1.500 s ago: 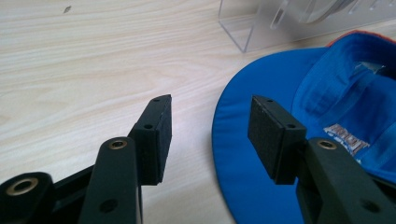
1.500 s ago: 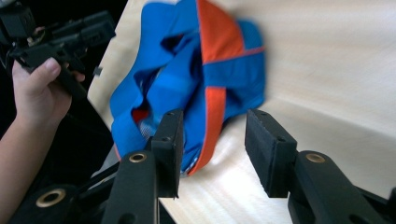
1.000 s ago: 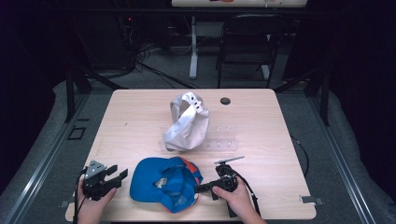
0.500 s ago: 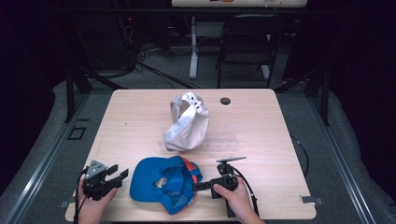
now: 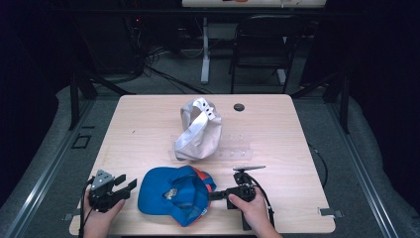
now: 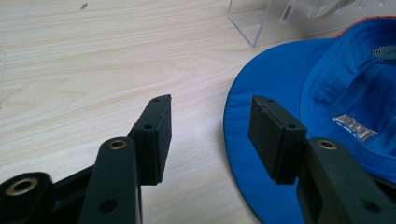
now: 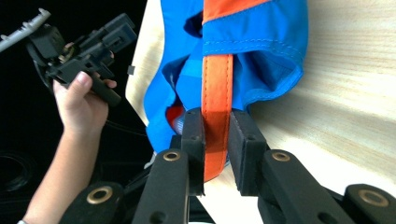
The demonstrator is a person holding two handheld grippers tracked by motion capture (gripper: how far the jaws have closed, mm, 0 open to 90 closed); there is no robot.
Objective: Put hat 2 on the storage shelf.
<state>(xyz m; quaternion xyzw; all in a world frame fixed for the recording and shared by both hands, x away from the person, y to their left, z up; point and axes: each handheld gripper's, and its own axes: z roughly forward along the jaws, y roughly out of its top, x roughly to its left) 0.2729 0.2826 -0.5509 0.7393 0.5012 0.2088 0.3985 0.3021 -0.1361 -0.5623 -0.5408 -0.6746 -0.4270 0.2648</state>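
R claw [image 7: 215, 140], its jaws just closing, now pinches the orange strap [image 7: 216, 88] of blue cap [image 5: 173, 193] w/ grip seemingly secured; L claw [image 6: 210, 135] spread, idle beside brim.

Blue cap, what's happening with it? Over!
Right gripper has just been closing on blue cap's orange strap. Left gripper open beside brim. Nothing in the way.

Bare table [image 5: 133, 129] at the frame's left and right offers free passage. The white cap [image 5: 198, 131] on its clear stand [image 5: 233, 148] obstructs the centre; the blue cap [image 5: 173, 196] blocks the lower middle.
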